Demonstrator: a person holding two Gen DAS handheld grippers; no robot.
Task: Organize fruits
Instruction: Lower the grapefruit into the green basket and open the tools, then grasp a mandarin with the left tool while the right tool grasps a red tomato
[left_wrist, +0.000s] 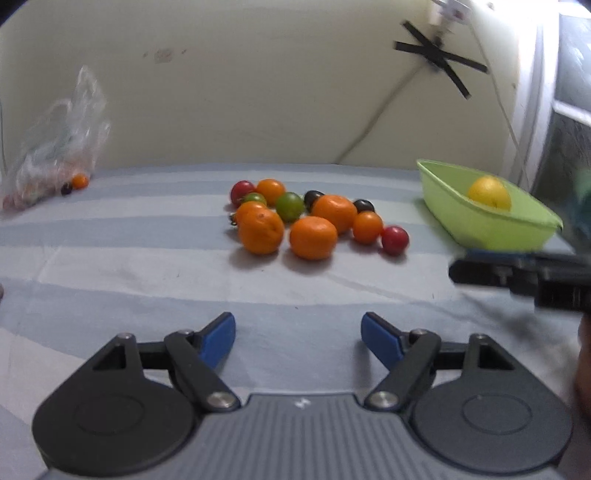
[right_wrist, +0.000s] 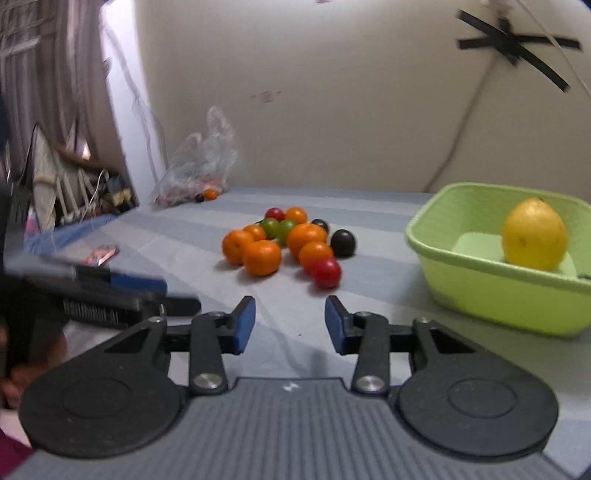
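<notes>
A pile of fruit lies on the striped blue cloth (left_wrist: 147, 258): mandarins (left_wrist: 313, 237) (right_wrist: 262, 257), small orange, red (left_wrist: 395, 240) (right_wrist: 325, 273), green (left_wrist: 289, 206) and dark (right_wrist: 343, 242) tomatoes. A light green basket (left_wrist: 480, 225) (right_wrist: 498, 291) to the right of the pile holds one yellow lemon (left_wrist: 489, 193) (right_wrist: 534, 233). My left gripper (left_wrist: 298, 334) is open and empty, short of the pile. My right gripper (right_wrist: 290, 323) is open and empty, just short of the red tomato. Each gripper shows blurred at the edge of the other's view.
A clear plastic bag (left_wrist: 55, 147) (right_wrist: 199, 166) with more small fruit lies at the back left by the cream wall. A small pink wrapper (right_wrist: 101, 254) lies on the cloth at left. Cluttered shelving (right_wrist: 74, 184) stands beyond the left edge.
</notes>
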